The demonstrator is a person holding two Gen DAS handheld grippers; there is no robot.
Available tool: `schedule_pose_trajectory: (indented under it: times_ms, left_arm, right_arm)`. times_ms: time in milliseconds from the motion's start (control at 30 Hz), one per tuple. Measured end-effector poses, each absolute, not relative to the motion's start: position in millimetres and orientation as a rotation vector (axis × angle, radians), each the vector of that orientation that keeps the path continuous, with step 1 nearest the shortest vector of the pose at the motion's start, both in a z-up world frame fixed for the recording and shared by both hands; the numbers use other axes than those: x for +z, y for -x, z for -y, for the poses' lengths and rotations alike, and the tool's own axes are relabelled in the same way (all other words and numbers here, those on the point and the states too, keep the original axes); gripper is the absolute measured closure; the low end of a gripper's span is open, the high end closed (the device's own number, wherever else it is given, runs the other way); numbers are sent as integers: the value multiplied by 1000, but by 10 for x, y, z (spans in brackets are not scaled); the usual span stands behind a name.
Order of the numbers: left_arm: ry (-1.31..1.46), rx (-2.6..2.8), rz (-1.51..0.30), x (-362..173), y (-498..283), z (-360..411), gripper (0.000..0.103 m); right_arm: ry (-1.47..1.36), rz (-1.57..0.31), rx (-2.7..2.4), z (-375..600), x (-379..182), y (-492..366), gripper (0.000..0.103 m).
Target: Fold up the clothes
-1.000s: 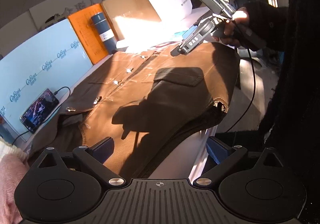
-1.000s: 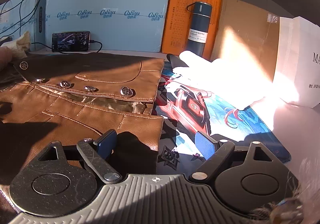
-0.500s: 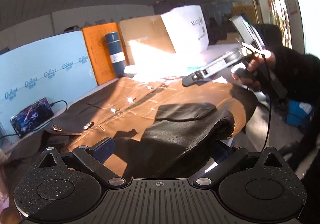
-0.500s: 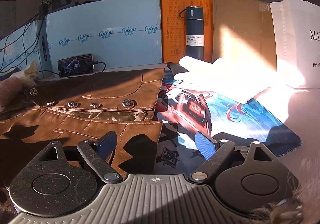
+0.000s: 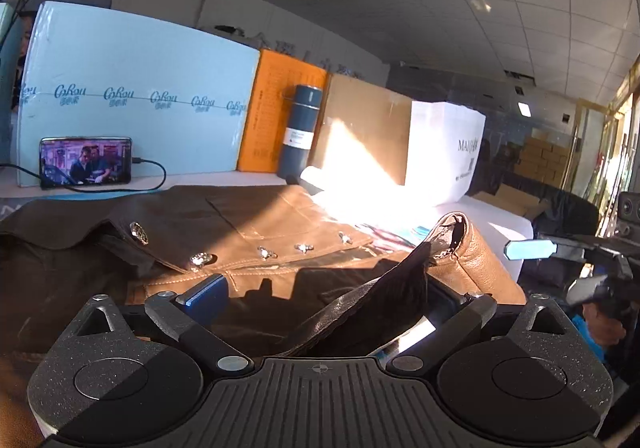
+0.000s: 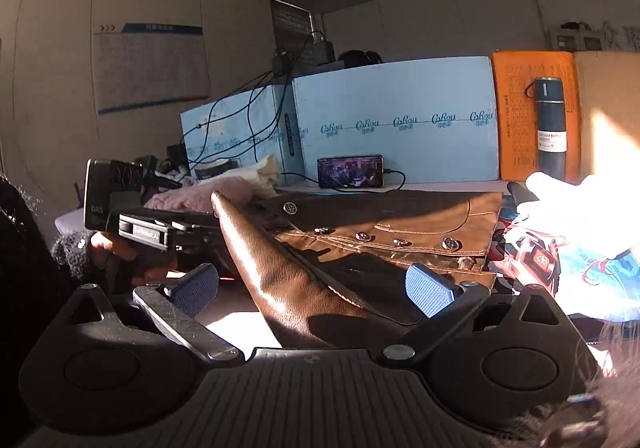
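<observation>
A brown leather jacket [image 5: 280,224] with metal snap buttons lies spread on the table; it also shows in the right wrist view [image 6: 400,216]. My left gripper [image 5: 320,296] is open, with a raised fold of the jacket's near edge [image 5: 380,300] between its fingers. My right gripper [image 6: 316,284] is open, with the same lifted edge [image 6: 280,280] standing between its fingers. In the left wrist view the right gripper's blue fingertip [image 5: 530,249] sits at the far right. In the right wrist view the left gripper's body [image 6: 148,226] is at the left.
Blue foam boards [image 5: 132,96], an orange board [image 5: 280,116], a dark blue vacuum bottle [image 5: 298,130], a cardboard box [image 5: 360,128] and a white box [image 5: 444,152] line the back. A phone [image 5: 86,160] leans there. A printed mat [image 6: 560,260] and pink fluffy clothes [image 6: 200,196] flank the jacket.
Both grippers swung round towards the jacket's near edge. That edge has risen into a fold and now stands between both pairs of fingers. The right gripper has dropped low beside the left one.
</observation>
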State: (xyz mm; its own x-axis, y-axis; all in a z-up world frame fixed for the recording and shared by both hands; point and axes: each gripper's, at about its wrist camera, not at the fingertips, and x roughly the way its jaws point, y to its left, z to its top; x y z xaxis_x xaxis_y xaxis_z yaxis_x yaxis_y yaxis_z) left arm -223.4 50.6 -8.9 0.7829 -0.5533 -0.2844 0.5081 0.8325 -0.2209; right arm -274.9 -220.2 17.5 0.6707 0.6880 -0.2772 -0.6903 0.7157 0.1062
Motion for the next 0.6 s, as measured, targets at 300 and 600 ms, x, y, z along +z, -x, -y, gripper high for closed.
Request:
schedule_pose_trajectory:
  times_ms: [300,600]
  left_arm:
    - [232,-534,-383,-100,2115,-576,2]
    - [-2,-593,-368,-136,2316,-449,1]
  right_arm:
    - [224,-313,531,1914,-231,2707,2]
    - [225,-250,409,2044,-252,2602,2]
